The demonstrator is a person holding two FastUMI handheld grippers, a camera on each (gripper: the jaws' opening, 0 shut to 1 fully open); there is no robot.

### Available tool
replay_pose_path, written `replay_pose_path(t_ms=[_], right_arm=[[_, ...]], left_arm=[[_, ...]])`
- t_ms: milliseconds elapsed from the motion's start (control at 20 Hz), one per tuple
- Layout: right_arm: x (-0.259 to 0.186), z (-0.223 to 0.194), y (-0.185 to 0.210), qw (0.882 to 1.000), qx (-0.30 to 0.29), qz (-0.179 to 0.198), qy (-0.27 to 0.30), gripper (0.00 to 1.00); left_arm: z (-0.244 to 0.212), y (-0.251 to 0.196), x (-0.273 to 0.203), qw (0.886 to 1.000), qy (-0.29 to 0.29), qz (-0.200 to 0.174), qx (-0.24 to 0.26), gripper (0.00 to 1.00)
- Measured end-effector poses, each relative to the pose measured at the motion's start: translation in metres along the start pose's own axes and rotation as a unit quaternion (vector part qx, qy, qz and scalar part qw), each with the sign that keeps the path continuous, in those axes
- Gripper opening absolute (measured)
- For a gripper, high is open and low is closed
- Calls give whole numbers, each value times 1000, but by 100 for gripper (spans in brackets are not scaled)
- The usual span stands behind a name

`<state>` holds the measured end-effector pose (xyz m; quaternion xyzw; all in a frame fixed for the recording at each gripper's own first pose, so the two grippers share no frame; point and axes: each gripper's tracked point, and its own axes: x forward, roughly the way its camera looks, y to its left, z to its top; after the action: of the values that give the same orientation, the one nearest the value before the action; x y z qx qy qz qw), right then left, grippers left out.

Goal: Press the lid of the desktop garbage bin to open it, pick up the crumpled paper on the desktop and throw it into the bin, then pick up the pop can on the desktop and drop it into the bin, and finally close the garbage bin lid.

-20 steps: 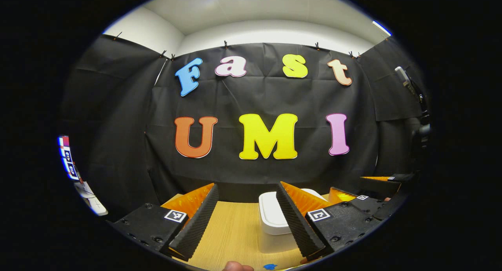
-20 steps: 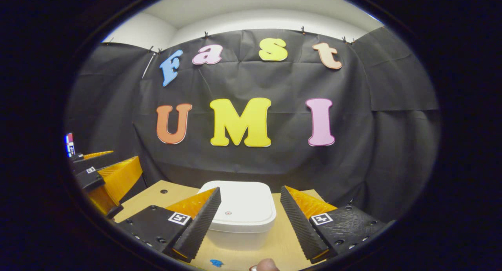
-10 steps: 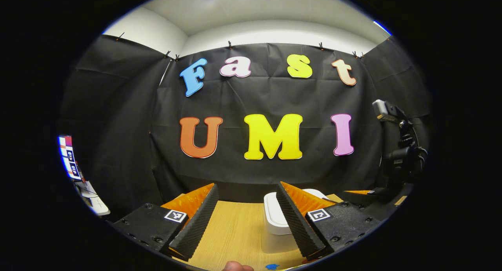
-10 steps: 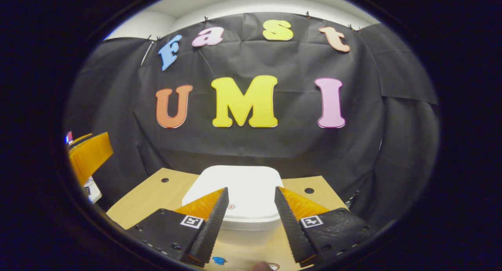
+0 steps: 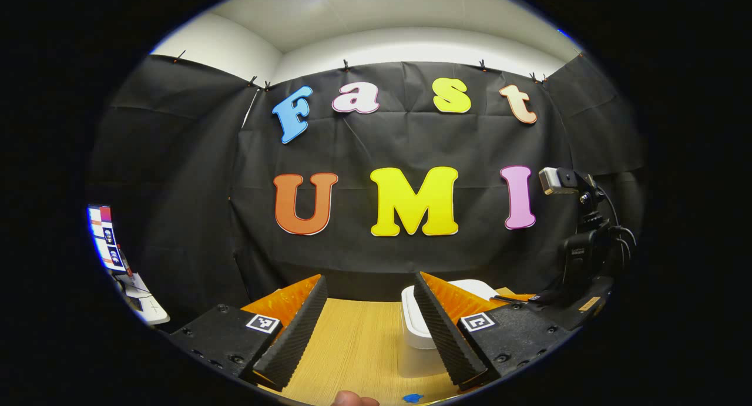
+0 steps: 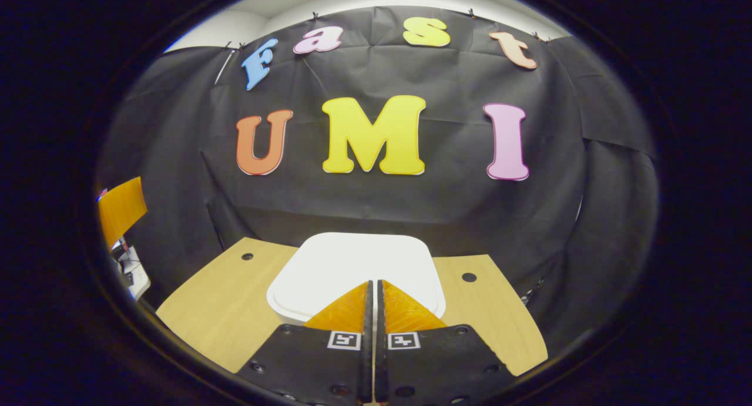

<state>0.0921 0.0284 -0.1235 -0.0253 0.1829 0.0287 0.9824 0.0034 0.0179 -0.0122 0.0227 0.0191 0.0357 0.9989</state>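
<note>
Since a second ago the right gripper [image 6: 373, 284] has brought its two fingers from wide apart to pressed together, empty, and has come in over the white rounded-square plastic garbage bin [image 6: 356, 264], its joined tips now above the front part of the flat lid [image 6: 329, 259]; whether they touch the lid I cannot tell. That bin stands near the back of the light wooden desktop [image 6: 223, 306], close to the black cloth wall, with its lid down. From the left gripper view the bin [image 5: 416, 329] sits just beyond the left gripper's right finger, and the left gripper [image 5: 370, 303] hangs spread wide and empty over the desktop [image 5: 352, 341], with the other gripper's dark body [image 5: 578, 259] and its small camera farther right. Opening the bin looks to be the step in hand. I judge the lid a stiff, smooth, spring-latched panel that wants a short firm push straight down near its front middle, where joined tips will not skid. Being light plastic, the bin may slide or tip if pushed at an angle.
</note>
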Motion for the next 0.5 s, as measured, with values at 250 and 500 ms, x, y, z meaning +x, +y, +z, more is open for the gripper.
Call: replay_pose_path(t_ms=[250, 500], right_arm=[[9, -10, -1, 1000, -18, -4, 5, 2], [14, -27, 0, 999, -13, 9, 32, 2]], left_arm=[[-3, -2, 1, 1000, 3, 0, 4, 96], [-7, -6, 2, 1000, 7, -4, 6, 96]])
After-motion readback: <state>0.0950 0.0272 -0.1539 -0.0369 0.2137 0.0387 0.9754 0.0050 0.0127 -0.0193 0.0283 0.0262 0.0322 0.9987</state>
